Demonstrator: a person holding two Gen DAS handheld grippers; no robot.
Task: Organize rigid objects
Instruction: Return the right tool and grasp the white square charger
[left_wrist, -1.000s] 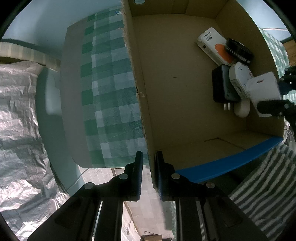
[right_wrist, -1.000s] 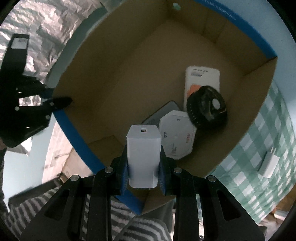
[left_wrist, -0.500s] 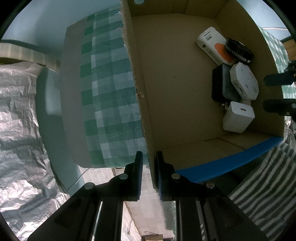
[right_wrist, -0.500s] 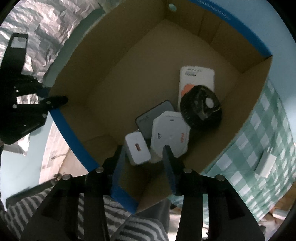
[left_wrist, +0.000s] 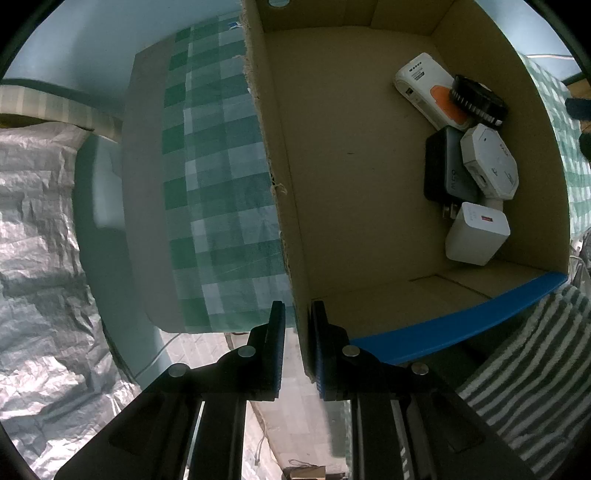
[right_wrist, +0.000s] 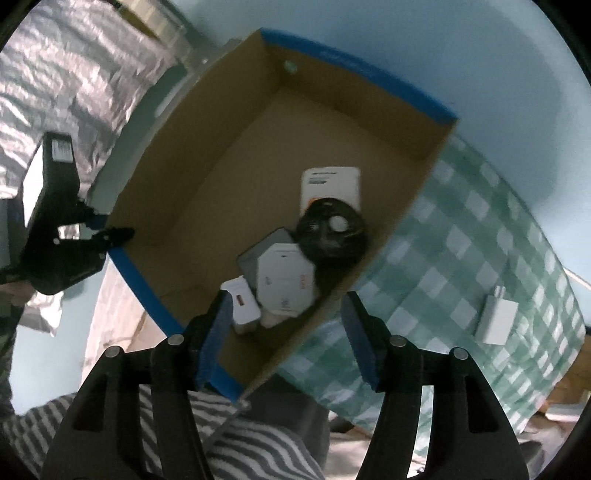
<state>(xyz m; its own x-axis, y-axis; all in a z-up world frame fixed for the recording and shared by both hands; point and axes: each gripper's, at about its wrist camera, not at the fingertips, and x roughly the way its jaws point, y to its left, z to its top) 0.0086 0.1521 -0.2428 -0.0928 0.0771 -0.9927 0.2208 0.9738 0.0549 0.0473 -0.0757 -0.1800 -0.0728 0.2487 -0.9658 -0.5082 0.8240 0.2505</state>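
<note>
While the left gripper (left_wrist: 297, 325) clamps the brown cardboard box's wall (left_wrist: 291, 236), the right gripper (right_wrist: 284, 325) is opening, empty, above the white cube charger (right_wrist: 242, 306) inside.

One cardboard box (left_wrist: 369, 206) holds five devices: one white cube charger (left_wrist: 476, 234), one white octagonal adapter (left_wrist: 489, 162), one dark flat adapter (left_wrist: 441, 170), one white-and-orange power bank (left_wrist: 424, 86) and one black round disc (left_wrist: 478, 99). One more white charger (right_wrist: 495, 315) lies outside on the checked cloth (right_wrist: 480, 240).

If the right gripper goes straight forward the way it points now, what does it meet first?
Probably the cardboard box: its near corner wall or the white hexagonal adapter inside, which lies between the opening jaws of the right gripper. Nothing is held. Depth is unclear.
</note>
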